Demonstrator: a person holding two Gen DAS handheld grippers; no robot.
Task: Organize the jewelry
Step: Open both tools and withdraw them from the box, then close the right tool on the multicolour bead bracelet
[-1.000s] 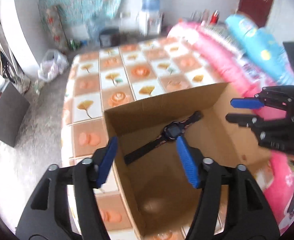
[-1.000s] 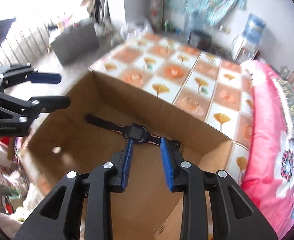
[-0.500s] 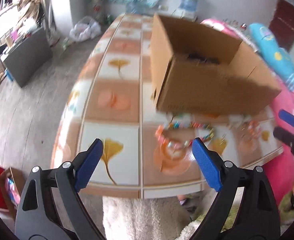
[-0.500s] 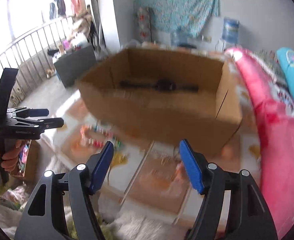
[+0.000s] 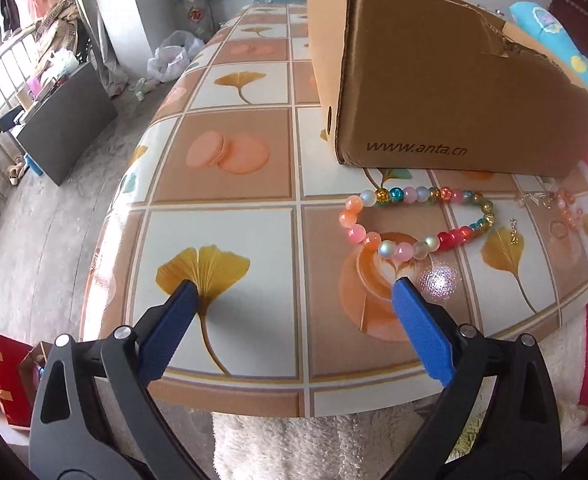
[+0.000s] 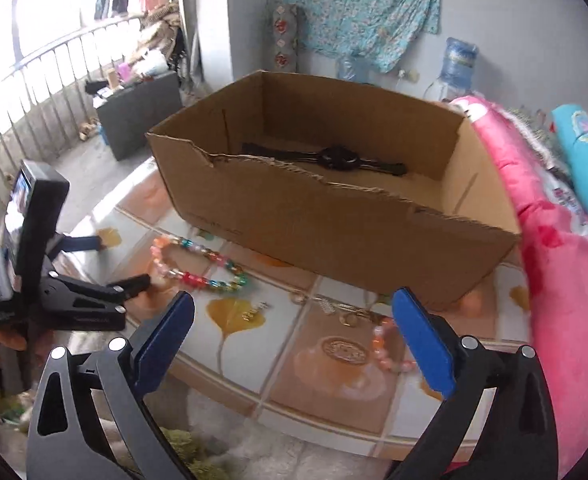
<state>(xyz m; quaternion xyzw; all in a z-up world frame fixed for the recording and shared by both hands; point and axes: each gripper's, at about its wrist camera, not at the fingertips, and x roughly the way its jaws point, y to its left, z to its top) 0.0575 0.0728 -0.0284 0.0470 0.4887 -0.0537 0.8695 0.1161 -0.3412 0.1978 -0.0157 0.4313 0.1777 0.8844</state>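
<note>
1. Box [image 6: 334,216]: cardboard, open-topped, standing on the table [image 5: 222,160] just behind the loose jewelry, with a watch [image 6: 336,158] already lying inside. Its torn near wall is the low side, so anything carried in should probably go over that edge.
2. Left gripper [image 5: 294,300]: jaws opening, nothing between them, tips low over the tablecloth. Its right finger [image 5: 418,332] sits just short of the bead bracelet [image 5: 410,216]. I would slide forward so one strand of beads lies between the pads before closing; round beads look apt to roll out of a shallow pinch.
3. Right gripper [image 6: 292,320]: jaws opening too, and empty, hanging above the pink bracelet [image 6: 388,350] near the table's front edge. Centre on it first.
4. Small pieces: a ring [image 6: 348,320] and little charms [image 6: 254,312] lie between the two bracelets; flat and thin, likely the hardest to pick up, best left until the bracelets are in.
</note>
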